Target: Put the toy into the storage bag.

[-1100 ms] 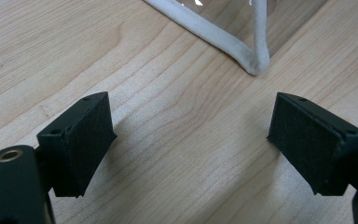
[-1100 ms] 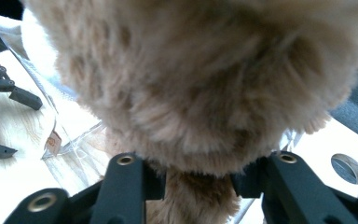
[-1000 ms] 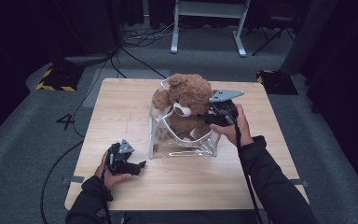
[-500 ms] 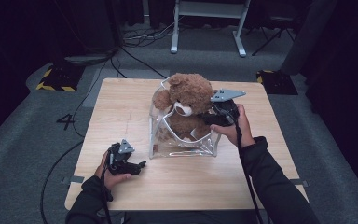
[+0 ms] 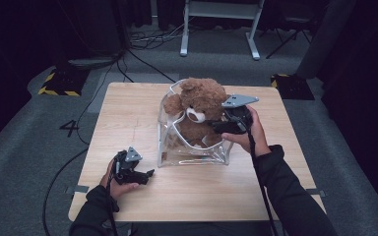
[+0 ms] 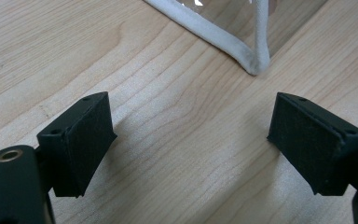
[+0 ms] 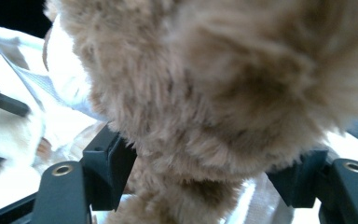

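- Teddy bear (image 5: 199, 110) sits upright inside a clear plastic bag (image 5: 177, 147) with white piping, near the middle of the wooden table (image 5: 128, 103); its head and shoulders stand above the bag's rim.
- Right gripper (image 5: 215, 127) is at the bear's side, above the bag's opening, reaching in from the bag's right edge in the high view; the person's right hand (image 5: 251, 135) holds it.
- Right gripper view: brown fur of the bear (image 7: 205, 93) lies between the two black jaws and spills over them. The jaws have just been opening — they now stand wide, and the pads no longer clearly press the fur, so the grip looks released.
- Left gripper (image 5: 145, 174) rests low over the table, held in the left hand (image 5: 115, 182), just short of the bag's near left corner and apart from it.
- Left gripper view: jaws wide apart with bare wood (image 6: 186, 140) between them — nothing held. The bag's white-edged corner (image 6: 254, 65) lies just ahead of the fingertips, not touching.
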Motion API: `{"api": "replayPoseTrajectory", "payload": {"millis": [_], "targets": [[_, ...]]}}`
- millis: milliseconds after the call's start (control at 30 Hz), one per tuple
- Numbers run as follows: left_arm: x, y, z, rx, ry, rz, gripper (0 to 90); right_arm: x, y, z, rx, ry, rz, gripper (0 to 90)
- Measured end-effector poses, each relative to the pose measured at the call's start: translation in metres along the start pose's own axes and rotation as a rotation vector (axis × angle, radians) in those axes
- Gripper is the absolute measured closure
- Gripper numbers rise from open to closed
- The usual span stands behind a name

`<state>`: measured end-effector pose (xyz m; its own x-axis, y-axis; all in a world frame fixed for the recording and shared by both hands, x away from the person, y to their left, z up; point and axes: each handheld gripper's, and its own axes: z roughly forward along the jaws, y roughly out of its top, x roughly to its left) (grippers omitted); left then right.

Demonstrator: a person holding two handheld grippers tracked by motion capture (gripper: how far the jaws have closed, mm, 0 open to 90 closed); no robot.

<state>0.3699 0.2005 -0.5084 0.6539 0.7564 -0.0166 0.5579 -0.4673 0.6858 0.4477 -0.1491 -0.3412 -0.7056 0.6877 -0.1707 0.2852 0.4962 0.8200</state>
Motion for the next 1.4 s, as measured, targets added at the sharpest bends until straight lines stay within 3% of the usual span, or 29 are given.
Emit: {"api": "replayPoseTrajectory", "payload": {"millis": [167,233,300,433,500,600,1400], "targets": [[0.000,0.000,0.000,-0.001,0.000,-0.001,13.9,0.003,0.004,-0.005,-0.012,-0.038,-0.025,28.7],[0.000,0.000,0.000,-0.001,0.000,-0.001,13.9,0.005,0.006,-0.008,-0.019,-0.096,-0.047,26.1],[0.000,0.000,0.000,-0.001,0.000,-0.001,13.9,0.005,0.006,-0.010,-0.027,-0.107,-0.042,26.1],[0.000,0.000,0.000,0.000,0.000,-0.001,13.9,0.003,0.006,-0.013,-0.036,-0.074,-0.027,25.6],[0.000,0.000,0.000,0.000,0.000,-0.001,13.9,-0.002,0.006,-0.018,-0.065,-0.033,-0.006,24.4],[0.000,0.000,0.000,0.000,0.000,0.000,13.9,-0.004,0.007,-0.024,-0.083,-0.009,-0.008,24.2],[0.000,0.000,0.000,0.000,0.000,0.000,13.9,-0.010,0.004,-0.051,-0.088,0.029,-0.050,25.1]]}}
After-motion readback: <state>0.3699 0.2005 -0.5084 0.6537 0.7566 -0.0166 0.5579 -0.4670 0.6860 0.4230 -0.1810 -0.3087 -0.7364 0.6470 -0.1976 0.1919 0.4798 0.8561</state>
